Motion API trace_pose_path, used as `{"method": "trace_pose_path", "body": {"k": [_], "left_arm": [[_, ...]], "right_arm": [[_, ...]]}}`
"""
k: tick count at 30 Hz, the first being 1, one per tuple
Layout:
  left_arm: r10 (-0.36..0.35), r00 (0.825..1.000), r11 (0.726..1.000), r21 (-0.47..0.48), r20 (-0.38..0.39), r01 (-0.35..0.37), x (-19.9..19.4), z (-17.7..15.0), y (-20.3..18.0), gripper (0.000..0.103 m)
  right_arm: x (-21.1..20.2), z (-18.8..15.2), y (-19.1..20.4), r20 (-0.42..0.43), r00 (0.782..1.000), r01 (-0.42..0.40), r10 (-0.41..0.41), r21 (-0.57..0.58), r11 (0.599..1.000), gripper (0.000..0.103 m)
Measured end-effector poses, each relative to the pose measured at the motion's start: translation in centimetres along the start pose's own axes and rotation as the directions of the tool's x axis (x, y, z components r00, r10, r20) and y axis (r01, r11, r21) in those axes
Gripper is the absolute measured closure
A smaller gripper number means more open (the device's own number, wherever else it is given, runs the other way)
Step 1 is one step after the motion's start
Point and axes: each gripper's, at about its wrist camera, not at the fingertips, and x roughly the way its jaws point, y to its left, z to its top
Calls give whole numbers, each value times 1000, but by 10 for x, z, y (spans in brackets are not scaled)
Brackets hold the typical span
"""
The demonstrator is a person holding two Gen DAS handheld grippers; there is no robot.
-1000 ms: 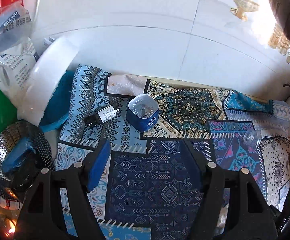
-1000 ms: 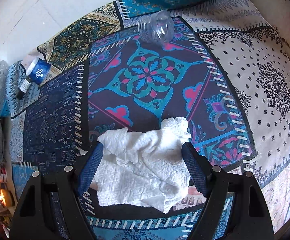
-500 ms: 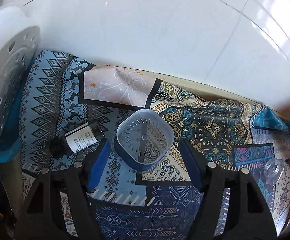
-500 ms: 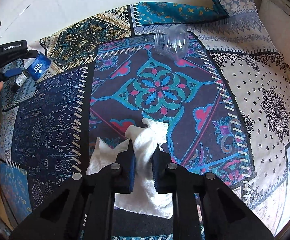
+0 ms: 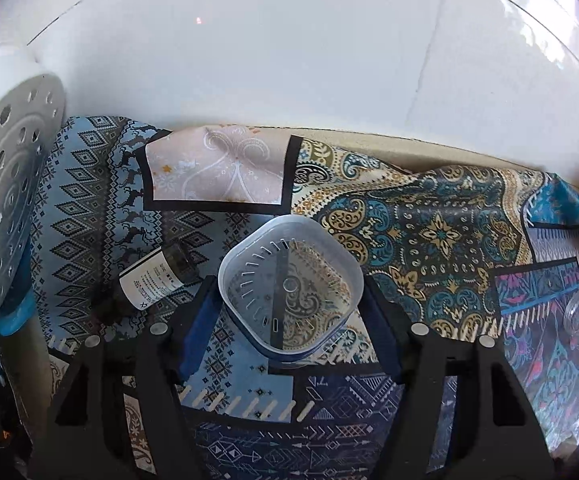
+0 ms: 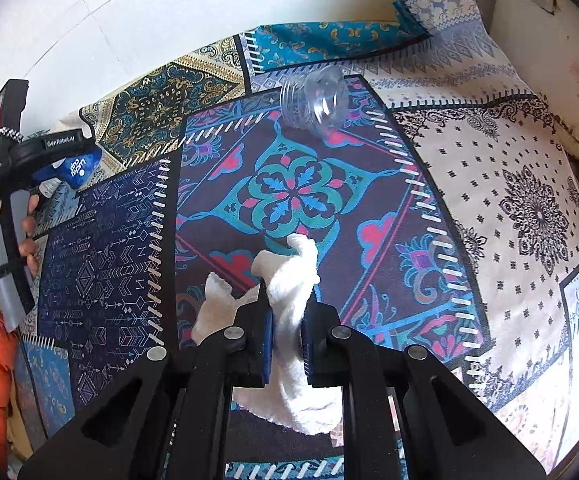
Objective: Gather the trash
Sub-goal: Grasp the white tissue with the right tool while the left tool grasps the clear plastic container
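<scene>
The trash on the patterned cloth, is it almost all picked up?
Not yet; none looks collected. The right gripper pinches the crumpled white paper towel. The open left gripper straddles the blue plastic cup. The brown labelled bottle and clear plastic bottle remain.

The right gripper (image 6: 286, 336) pinches a crumpled white paper towel (image 6: 289, 312) on the patterned cloth (image 6: 509, 208); a clear plastic bottle (image 6: 317, 100) lies far beyond (on its side), the left gripper (image 6: 29, 168) far left

- A patchwork-patterned cloth (image 6: 489, 184) covers the tabletop.
- On it lie a clear plastic bottle (image 6: 317, 100), a crumpled white paper towel (image 6: 293, 280), a blue-walled cup (image 5: 289, 284) and a small dark bottle (image 5: 153, 284).
</scene>
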Motion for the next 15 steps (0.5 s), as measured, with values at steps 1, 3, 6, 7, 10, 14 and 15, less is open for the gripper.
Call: {"method": "trace_pose_path", "body": {"k": [1, 3, 6, 7, 10, 14, 15], "left_arm": [[-4, 1000, 1000, 10, 3, 4, -6, -4, -2, 35], [-6, 1000, 1000, 30, 20, 5, -21, -10, -8, 35], [-21, 999, 999, 45, 46, 19, -51, -22, -16, 35], [-30, 998, 999, 46, 52, 27, -61, -26, -19, 35], [-35, 998, 998, 44, 58, 33, -91, -44, -30, 35], [-10, 996, 999, 36, 94, 7, -138, -71, -40, 35], [4, 994, 999, 31, 106, -7, -152, -82, -42, 35]], "right_arm": [[-4, -1, -3, 6, 1000, -5, 5, 3, 1000, 92], [-12, -3, -6, 18, 1000, -16, 16, 2, 1000, 92], [-27, -6, -10, 43, 998, -38, 39, -13, 999, 93], [-31, -7, -11, 50, 998, -47, 47, -17, 999, 93], [-48, -11, -17, 59, 993, -96, 98, -28, 995, 93], [-82, -26, -31, 103, 983, -142, 149, -79, 987, 93], [-91, -31, -37, 109, 981, -152, 162, -96, 984, 93]]}}
